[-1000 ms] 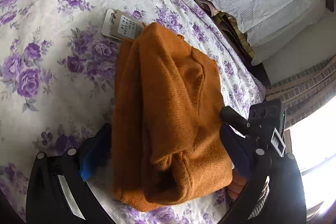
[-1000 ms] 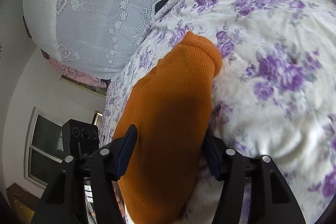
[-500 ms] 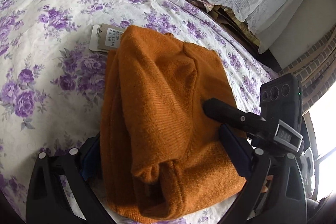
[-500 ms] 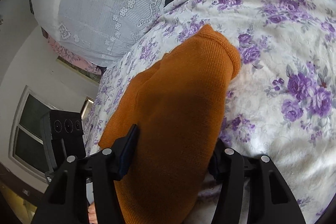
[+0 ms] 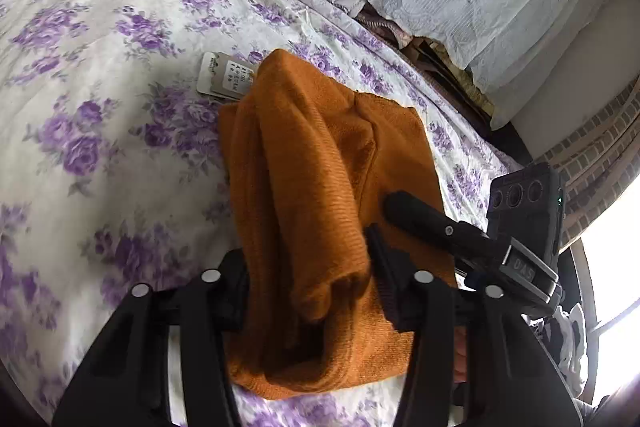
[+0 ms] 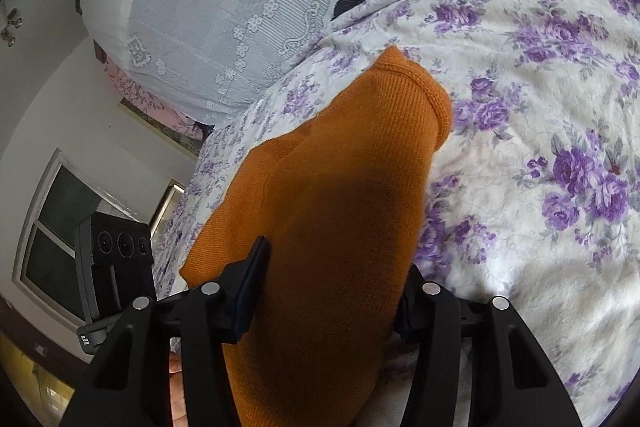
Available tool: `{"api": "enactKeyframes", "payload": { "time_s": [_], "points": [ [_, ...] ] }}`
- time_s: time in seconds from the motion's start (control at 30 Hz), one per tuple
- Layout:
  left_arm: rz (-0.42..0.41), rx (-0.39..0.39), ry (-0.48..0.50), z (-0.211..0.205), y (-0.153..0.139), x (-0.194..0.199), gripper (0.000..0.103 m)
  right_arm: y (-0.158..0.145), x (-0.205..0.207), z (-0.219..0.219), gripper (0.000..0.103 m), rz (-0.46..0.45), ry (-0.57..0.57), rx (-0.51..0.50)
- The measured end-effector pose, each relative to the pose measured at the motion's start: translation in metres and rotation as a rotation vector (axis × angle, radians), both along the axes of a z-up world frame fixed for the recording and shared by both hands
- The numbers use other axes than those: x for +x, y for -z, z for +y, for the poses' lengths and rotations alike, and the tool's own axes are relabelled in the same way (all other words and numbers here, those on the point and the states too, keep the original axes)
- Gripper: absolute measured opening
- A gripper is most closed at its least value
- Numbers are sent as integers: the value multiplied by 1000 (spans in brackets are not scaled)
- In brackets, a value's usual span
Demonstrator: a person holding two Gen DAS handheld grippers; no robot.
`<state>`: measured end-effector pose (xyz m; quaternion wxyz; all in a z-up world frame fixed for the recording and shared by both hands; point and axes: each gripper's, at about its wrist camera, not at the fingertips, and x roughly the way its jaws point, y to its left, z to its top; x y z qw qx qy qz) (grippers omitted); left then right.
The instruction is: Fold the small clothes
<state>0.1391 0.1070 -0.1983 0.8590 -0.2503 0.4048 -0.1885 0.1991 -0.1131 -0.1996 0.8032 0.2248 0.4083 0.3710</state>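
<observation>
Both grippers — left gripper (image 5: 308, 291), right gripper (image 6: 332, 291) — clenched on orange knit garment (image 5: 320, 167). Advisable: lift evenly, lay edges aligned on bed (image 5: 100, 67) — no bunching.

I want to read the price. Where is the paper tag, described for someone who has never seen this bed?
Start from the bedspread with purple flowers, then find the orange sweater lying on it. The tag lies flat at the sweater's far end, half tucked under the knit. It is the only pale printed card among all the cloth.
</observation>
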Motion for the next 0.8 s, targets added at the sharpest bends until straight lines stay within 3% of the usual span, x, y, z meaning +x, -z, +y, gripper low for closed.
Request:
{"api": "enactKeyframes", "payload": {
  "time_s": [0.23, 0.33, 0.8],
  "points": [
    [-22, 20, -68, 1, -13, -54, 42, -6, -24, 12, 51, -10, -90, 33],
    [-9, 11, -104, 9, -13, -81, 42, -7, -45, 22, 51, -9, -132, 24],
    [-15, 132, -314, 50, -32, -221, 42, -23, -165, 98, 49, -23, -336, 8]
  ]
}}
